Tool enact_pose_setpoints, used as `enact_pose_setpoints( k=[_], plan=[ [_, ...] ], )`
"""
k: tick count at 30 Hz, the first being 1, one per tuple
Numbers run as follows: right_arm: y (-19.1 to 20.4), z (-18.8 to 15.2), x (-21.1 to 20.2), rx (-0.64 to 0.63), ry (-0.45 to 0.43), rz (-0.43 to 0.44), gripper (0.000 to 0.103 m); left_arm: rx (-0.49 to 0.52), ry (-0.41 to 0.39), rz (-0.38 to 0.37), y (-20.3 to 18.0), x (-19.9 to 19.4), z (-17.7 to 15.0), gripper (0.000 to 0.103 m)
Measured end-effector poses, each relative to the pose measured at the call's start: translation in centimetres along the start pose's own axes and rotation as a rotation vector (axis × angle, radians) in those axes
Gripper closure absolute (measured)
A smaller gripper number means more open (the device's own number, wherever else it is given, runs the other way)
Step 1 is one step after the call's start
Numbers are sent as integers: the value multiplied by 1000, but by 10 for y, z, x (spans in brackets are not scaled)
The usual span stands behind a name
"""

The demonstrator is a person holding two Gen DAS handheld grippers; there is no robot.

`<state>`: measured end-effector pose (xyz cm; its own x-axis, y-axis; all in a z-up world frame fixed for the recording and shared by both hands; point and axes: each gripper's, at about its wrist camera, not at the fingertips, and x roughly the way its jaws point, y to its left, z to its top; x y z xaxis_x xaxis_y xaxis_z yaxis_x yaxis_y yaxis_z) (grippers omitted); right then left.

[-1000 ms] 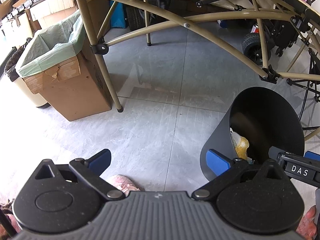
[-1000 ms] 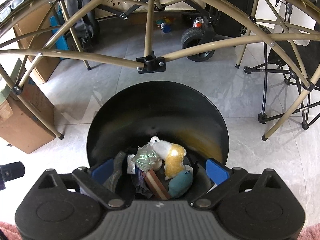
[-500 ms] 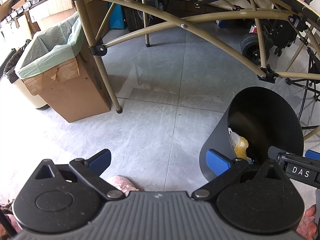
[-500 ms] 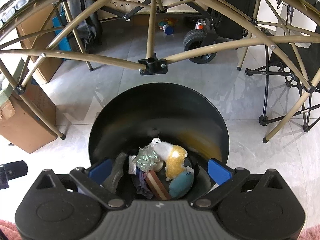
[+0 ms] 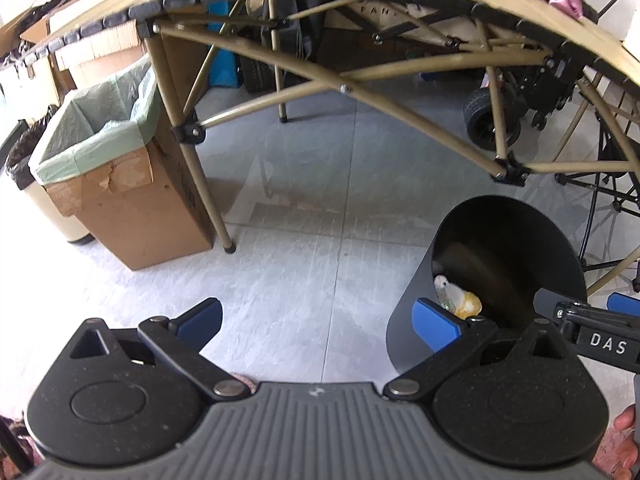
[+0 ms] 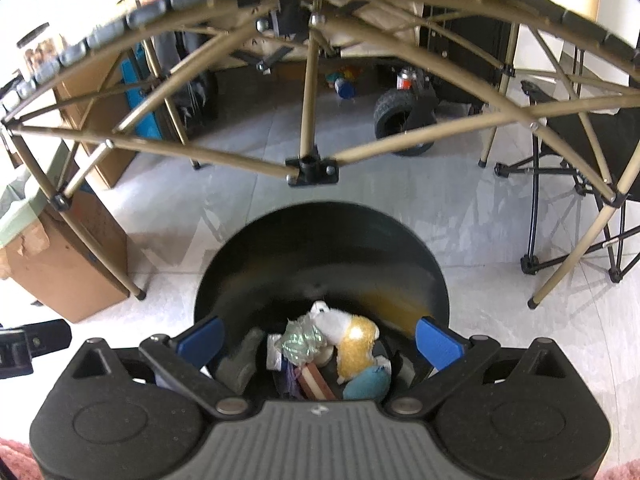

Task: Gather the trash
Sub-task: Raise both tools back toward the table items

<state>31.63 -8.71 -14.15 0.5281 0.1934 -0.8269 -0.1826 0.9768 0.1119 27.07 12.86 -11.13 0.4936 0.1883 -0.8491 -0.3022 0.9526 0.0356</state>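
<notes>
A black round bin (image 6: 320, 264) stands on the grey floor, its mouth under my right gripper (image 6: 318, 338). That gripper is open and empty, blue pads on either side of the rim. Inside lie a white-and-yellow plush toy (image 6: 352, 332), a crumpled shiny wrapper (image 6: 302, 340), a teal item (image 6: 368, 384) and a striped piece (image 6: 316, 380). In the left wrist view the same bin (image 5: 416, 312) sits at the right, with the plush toy (image 5: 456, 296) showing. My left gripper (image 5: 318, 320) is open and empty over bare floor, left of the bin.
A folding table's tan frame (image 5: 360, 92) arches overhead, one leg foot (image 5: 229, 248) on the floor. A cardboard box with a green liner (image 5: 116, 184) stands at the left. A wheeled cart (image 6: 404, 120) and a folding chair (image 6: 580, 184) stand behind.
Both grippers have risen and tilted up, so the table's edge and top now show. The bin and its contents have not moved.
</notes>
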Motion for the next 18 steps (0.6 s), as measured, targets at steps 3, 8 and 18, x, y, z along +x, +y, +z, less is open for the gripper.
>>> enact_pose_setpoints(
  k=[3, 8, 18],
  plan=[
    [-3, 2, -12, 3, -35, 16, 0, -4, -34, -10, -1, -9, 2, 0],
    [-9, 8, -37, -4, -121, 35, 0, -23, -107, -26, -2, -30, 8, 0],
    [-32, 33, -106, 34, -351, 121, 0, -44, -259, -69, -9, -81, 31, 0]
  ],
)
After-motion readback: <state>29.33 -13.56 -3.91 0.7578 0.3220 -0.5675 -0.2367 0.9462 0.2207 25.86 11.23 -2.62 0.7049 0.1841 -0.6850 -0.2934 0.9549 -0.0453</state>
